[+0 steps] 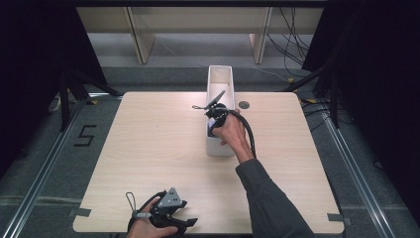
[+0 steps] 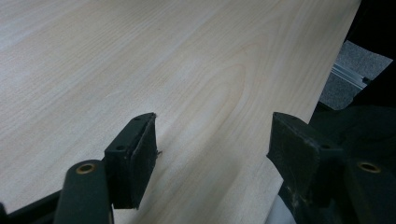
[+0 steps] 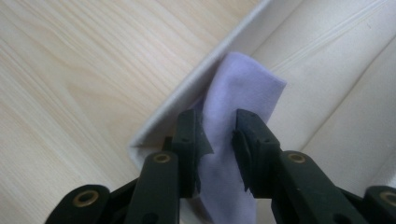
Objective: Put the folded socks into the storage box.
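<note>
- Right gripper (image 1: 216, 115) just above centre of the high view, held by a hand (image 1: 232, 133) over the near part of a long white tray (image 1: 220, 148); sleeve and forearm entering from the lower right of that frame.
- In the right gripper view, jaws set narrow around a pale purple cloth (image 3: 238, 93), the cloth passing up between them at lower centre; a small gap visible on at least one side, so a firm pinch cannot be confirmed.
- Cloth's upper end folded over and resting against the tray's corner (image 3: 140, 148), with the tray's pale inner floor spreading across the upper right of that view.
- Same cloth barely visible in the high view, as a small pale patch under the gripper inside the tray.
- Left gripper (image 1: 171, 218) at the bottom edge of the high view, left of centre, lying low by the near edge of the wooden table (image 1: 148, 144), well apart from the tray.
- In the left gripper view, jaws spread wide, one at lower left and one at lower right, nothing but bare table (image 2: 187, 70) between them.
- Small dark round disc (image 1: 243, 104) on the table just right of the tray.
</note>
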A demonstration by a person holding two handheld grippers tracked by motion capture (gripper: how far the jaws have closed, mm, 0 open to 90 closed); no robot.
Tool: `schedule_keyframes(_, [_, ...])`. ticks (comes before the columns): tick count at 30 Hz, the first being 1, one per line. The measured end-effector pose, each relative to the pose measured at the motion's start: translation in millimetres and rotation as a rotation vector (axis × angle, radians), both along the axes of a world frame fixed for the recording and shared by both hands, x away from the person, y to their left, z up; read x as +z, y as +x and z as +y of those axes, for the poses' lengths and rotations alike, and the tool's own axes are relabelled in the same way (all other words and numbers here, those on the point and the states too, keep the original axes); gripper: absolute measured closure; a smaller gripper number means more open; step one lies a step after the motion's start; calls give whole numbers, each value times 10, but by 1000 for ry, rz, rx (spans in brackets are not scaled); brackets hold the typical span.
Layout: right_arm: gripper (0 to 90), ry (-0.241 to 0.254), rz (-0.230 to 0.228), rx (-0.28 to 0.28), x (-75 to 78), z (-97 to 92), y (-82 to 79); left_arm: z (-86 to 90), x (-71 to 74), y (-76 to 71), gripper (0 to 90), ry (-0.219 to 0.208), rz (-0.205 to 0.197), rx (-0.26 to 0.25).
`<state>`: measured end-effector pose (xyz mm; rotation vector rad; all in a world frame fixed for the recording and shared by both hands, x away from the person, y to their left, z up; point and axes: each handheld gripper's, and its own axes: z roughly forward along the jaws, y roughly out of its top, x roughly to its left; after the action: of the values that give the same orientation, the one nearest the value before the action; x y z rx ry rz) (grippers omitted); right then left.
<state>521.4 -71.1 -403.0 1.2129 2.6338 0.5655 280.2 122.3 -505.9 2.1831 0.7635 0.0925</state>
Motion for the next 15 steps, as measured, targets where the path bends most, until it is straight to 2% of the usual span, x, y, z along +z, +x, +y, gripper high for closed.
schedule_keyframes(1, [700,0,-10,9,8,1,5,0,0,0,318,0,0,0])
schedule_keyframes(7, [696,11,-2,9,29,-30,9,0,0,0,318,1,1,-2])
schedule_keyframes(13, [688,52,4,10,64,-56,4,0,-2,0,318,-3,3,0])
schedule_keyframes(14, [681,51,-11,27,71,-71,12,0,-3,0,318,-3,3,0])
schedule_keyframes(15, [667,58,-7,12,81,-72,3,1,-3,1,318,-2,3,0])
